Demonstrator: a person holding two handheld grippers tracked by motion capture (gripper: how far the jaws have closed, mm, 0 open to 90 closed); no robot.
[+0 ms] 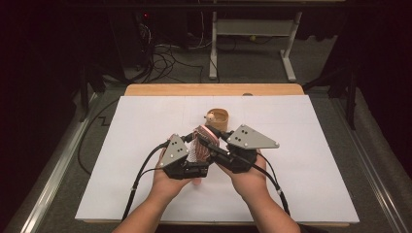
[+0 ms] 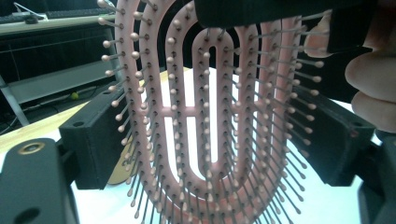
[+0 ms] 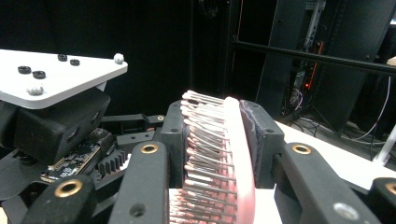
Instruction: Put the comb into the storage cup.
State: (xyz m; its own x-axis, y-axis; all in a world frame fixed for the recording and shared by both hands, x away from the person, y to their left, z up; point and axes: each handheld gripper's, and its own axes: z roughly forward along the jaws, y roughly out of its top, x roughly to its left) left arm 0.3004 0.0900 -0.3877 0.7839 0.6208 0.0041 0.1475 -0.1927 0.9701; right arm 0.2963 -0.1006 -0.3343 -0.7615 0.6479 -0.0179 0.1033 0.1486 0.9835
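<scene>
A pink vented hairbrush (image 1: 198,147) is held up above the white table cover between both grippers. In the left gripper view the hairbrush (image 2: 212,107) faces me bristles first, and my left gripper (image 2: 208,122) has one black jaw pressed on each long side of its head. My right gripper (image 3: 219,116) is shut flat across the hairbrush (image 3: 238,154), one jaw on the bristles and one on the back. From above, the left gripper (image 1: 192,140) and the right gripper (image 1: 205,136) meet at the brush near the table's middle.
A tan round holder (image 1: 217,119) with a small item inside stands just behind the brush. The white table cover (image 1: 301,145) lies on a wooden tabletop (image 1: 214,90). Beyond the table are cables and a white frame's legs (image 1: 252,43) on the floor.
</scene>
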